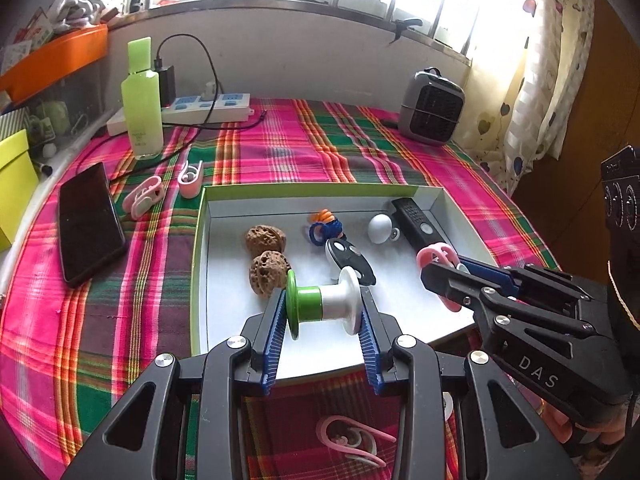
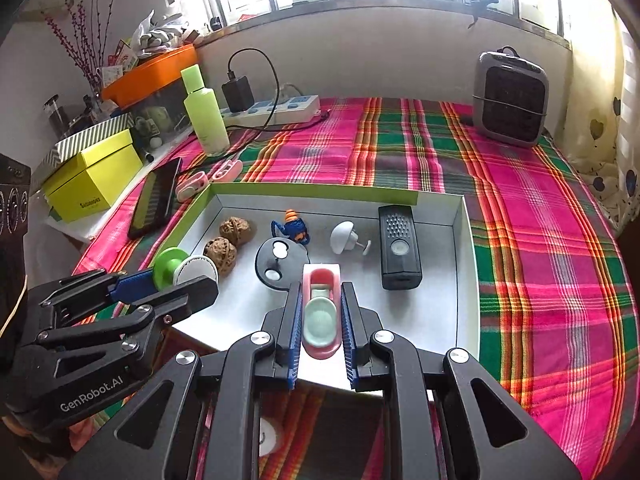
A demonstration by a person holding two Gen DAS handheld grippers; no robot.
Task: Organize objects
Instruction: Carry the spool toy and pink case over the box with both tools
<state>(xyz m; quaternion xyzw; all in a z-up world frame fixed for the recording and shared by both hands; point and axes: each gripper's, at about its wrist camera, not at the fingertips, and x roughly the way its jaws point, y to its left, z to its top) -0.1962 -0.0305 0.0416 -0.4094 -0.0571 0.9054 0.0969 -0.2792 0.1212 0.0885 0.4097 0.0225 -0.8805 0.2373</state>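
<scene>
The left hand-held gripper (image 1: 325, 312) is clamped on a green-and-white spool (image 1: 323, 303) over the near part of the white tray (image 1: 320, 191). The right hand-held gripper (image 2: 320, 320) pinches a pink clip (image 2: 321, 312), apparently just above the tray floor. Two walnuts (image 1: 265, 256) lie in the tray.

Right tool (image 2: 320, 320) grips a pink clip (image 2: 321, 312) over the tray (image 2: 466, 280).

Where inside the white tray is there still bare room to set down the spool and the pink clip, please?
Free: the tray floor's near right corner, in front of the black remote, and its near left edge beside the walnuts. The middle and back are crowded.
</scene>
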